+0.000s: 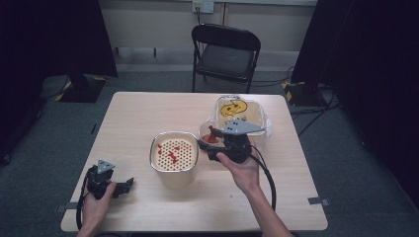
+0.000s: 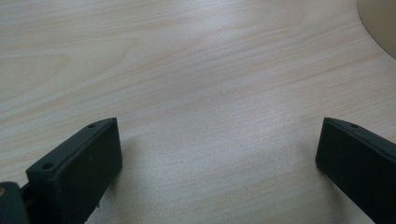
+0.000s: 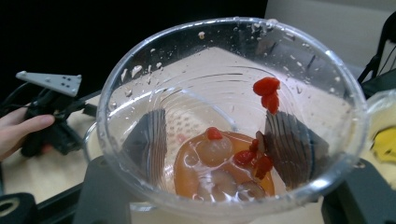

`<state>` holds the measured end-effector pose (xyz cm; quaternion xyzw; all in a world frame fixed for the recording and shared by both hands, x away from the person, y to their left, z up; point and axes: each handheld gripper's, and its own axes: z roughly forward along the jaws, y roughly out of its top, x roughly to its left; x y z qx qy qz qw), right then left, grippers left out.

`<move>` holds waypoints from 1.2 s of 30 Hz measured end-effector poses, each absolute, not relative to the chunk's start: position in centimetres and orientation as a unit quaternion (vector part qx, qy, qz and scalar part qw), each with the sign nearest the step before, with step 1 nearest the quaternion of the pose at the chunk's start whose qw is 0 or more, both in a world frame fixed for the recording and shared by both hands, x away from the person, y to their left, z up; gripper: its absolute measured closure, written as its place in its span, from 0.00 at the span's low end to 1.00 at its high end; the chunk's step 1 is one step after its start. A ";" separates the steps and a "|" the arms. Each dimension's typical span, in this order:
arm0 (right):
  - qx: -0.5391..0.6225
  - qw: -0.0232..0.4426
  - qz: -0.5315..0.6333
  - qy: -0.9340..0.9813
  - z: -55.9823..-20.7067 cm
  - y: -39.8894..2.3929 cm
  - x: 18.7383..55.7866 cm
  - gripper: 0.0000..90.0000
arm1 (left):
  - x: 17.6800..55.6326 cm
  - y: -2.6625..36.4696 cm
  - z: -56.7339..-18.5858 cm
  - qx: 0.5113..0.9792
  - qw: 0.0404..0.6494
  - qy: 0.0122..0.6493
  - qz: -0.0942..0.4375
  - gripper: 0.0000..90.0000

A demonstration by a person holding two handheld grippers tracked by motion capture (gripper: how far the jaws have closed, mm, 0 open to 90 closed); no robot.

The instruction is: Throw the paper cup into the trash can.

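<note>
Right claw (image 1: 210, 148) – clamps tilted cup (image 3: 233, 116) | left claw (image 1: 129, 183) – spread, on table (image 1: 148, 207)

In the left gripper view the cream container (image 2: 380, 23) is cut off at the top right corner. In the right gripper view the clear cup (image 3: 233, 116) hides most of the right tongs (image 3: 224, 196); the yellow thing (image 3: 385, 142) is cropped and blurred
</note>
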<state>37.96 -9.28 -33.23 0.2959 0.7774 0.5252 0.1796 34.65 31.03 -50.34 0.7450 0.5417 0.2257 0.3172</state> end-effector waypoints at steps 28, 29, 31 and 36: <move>0.232 0.340 0.389 0.824 -31.5 -5.7 41.9 0.48 | 34.7 31.0 -50.3 0.745 0.317 0.542 0.226 0.00; 0.227 0.347 0.383 0.825 -31.4 -5.5 41.9 0.48 | 34.7 31.0 -50.3 0.745 0.317 0.542 0.226 0.00; 0.217 0.361 0.372 0.828 -31.5 -5.1 41.9 0.48 | 34.7 31.0 -50.3 0.745 0.317 0.542 0.226 0.00; 0.198 0.398 0.346 0.826 -31.8 -4.3 41.7 0.49 | 34.7 31.0 -50.3 0.745 0.317 0.542 0.226 0.00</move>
